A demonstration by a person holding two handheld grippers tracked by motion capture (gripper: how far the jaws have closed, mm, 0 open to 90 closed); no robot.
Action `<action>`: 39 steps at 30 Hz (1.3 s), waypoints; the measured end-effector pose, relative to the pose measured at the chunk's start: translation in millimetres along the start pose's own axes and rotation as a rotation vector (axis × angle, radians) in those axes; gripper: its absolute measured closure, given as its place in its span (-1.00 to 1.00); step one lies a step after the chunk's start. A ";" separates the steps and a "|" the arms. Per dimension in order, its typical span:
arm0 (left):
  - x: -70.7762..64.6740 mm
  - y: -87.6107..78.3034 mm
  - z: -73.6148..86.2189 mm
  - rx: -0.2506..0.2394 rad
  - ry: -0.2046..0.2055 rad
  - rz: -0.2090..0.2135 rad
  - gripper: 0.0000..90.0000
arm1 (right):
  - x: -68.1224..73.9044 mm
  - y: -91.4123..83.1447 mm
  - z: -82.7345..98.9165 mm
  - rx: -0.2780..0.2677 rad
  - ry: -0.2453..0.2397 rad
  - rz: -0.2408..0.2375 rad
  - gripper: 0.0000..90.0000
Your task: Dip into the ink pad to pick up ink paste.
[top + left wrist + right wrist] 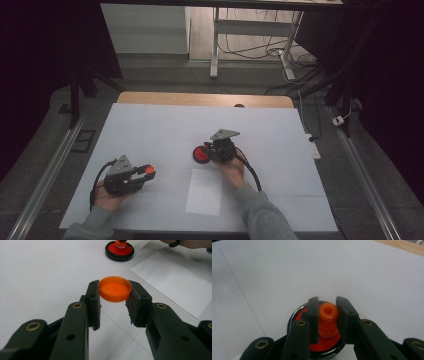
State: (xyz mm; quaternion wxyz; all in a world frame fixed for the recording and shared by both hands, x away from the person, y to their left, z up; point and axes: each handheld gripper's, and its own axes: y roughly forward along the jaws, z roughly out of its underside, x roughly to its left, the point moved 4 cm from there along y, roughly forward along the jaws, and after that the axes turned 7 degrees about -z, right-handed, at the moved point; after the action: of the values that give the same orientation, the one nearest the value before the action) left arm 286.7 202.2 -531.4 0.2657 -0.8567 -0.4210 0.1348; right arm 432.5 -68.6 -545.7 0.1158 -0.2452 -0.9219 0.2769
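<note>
Two grips live: left gripper pinches orange cap by its rim; right gripper clamps orange nozzle on the red-and-black base. Shallow rim hold, so the cap may pop out if angled onto the nozzle.

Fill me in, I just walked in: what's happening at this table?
A person works with two hand-held grippers. The left gripper is shut on an orange cap, held above the white table. The right gripper is clamped on the orange handle of a stamp standing in a round red ink pad. A paper sheet lies nearby.
</note>
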 end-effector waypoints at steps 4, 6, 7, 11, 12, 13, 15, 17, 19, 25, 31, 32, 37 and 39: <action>-0.6 -0.2 -0.1 0.000 0.000 0.002 0.43 | 1.1 -0.1 0.0 0.008 -0.010 0.007 0.62; -0.8 -0.2 -0.1 0.001 0.000 0.003 0.43 | 1.4 -0.1 0.0 0.011 -0.010 0.009 0.62; -0.9 -0.2 -0.1 0.001 0.000 0.003 0.43 | 1.9 0.4 -0.2 0.009 -0.013 0.010 0.62; -1.0 -0.4 0.0 0.001 0.001 0.002 0.43 | 2.4 0.1 0.2 0.012 -0.015 0.017 0.62; -1.0 -0.6 0.0 0.000 0.000 0.002 0.43 | 2.3 0.0 0.5 0.009 -0.010 0.017 0.62; -1.0 -0.7 0.0 -0.001 0.000 0.002 0.43 | 2.1 -0.1 0.9 0.008 -0.009 0.017 0.62; -1.2 -0.6 0.0 0.000 0.001 0.003 0.43 | 2.4 0.2 1.2 0.000 -0.005 0.017 0.62; -1.5 -0.3 0.1 0.002 0.003 0.001 0.43 | 2.5 0.3 1.3 0.000 -0.007 0.018 0.62; -1.4 0.0 0.0 0.002 0.001 0.002 0.43 | 2.6 0.1 1.5 0.002 -0.008 0.019 0.62; -1.3 0.0 0.2 0.002 0.001 0.001 0.43 | 2.6 0.3 1.9 -0.002 -0.009 0.019 0.63; -1.1 -0.6 0.1 -0.001 -0.001 0.001 0.43 | 2.7 0.3 2.0 -0.003 -0.009 0.019 0.62; -1.0 -0.7 0.1 -0.001 -0.001 0.001 0.43 | 2.6 0.3 2.0 -0.004 -0.006 0.019 0.62; -0.5 -0.4 0.1 -0.002 -0.002 0.000 0.43 | 1.0 0.0 1.2 -0.007 0.011 0.009 0.62; 0.1 -0.4 0.3 -0.002 -0.002 -0.002 0.43 | 0.5 -0.3 1.1 -0.009 0.014 0.005 0.61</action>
State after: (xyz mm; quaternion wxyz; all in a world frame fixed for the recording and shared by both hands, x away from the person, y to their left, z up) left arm 286.3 202.5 -531.4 0.2646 -0.8564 -0.4224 0.1350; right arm 431.6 -69.0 -546.4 0.1204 -0.2502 -0.9216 0.2712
